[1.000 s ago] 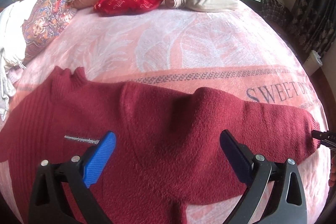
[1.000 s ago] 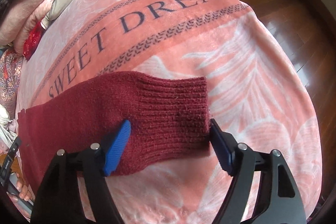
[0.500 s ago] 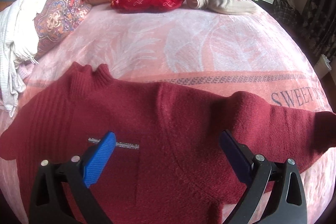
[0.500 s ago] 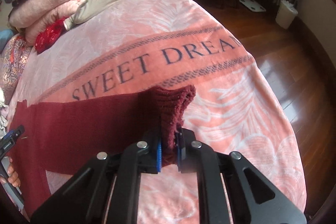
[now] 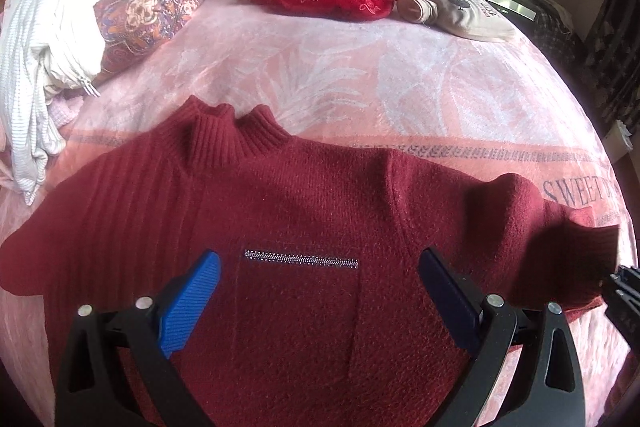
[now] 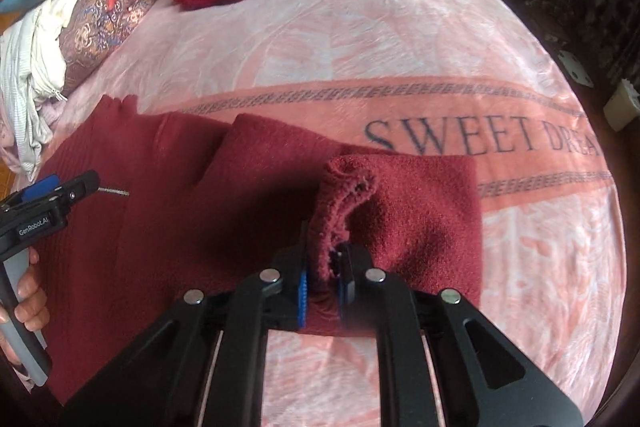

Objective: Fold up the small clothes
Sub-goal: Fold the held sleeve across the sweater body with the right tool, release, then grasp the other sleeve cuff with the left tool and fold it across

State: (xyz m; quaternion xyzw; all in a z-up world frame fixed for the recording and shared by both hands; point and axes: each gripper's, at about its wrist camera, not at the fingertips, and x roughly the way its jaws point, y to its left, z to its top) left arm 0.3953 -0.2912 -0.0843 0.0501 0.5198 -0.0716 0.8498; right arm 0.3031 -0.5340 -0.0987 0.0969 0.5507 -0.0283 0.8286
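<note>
A dark red knit sweater (image 5: 304,211) lies spread front-up on the pink "SWEET DREAM" blanket (image 6: 400,39) of a bed, its ribbed collar (image 5: 228,135) toward the pillows. The right hand-held gripper (image 6: 323,277) is clamped on the ribbed sleeve cuff (image 6: 344,195) — jaws just eased slightly wider, cuff between them — with the sleeve doubled back toward the body. The left hand-held gripper (image 5: 320,291) hovers over the chest with jaws wide apart and empty, just below a sparkly trim strip (image 5: 300,259).
</note>
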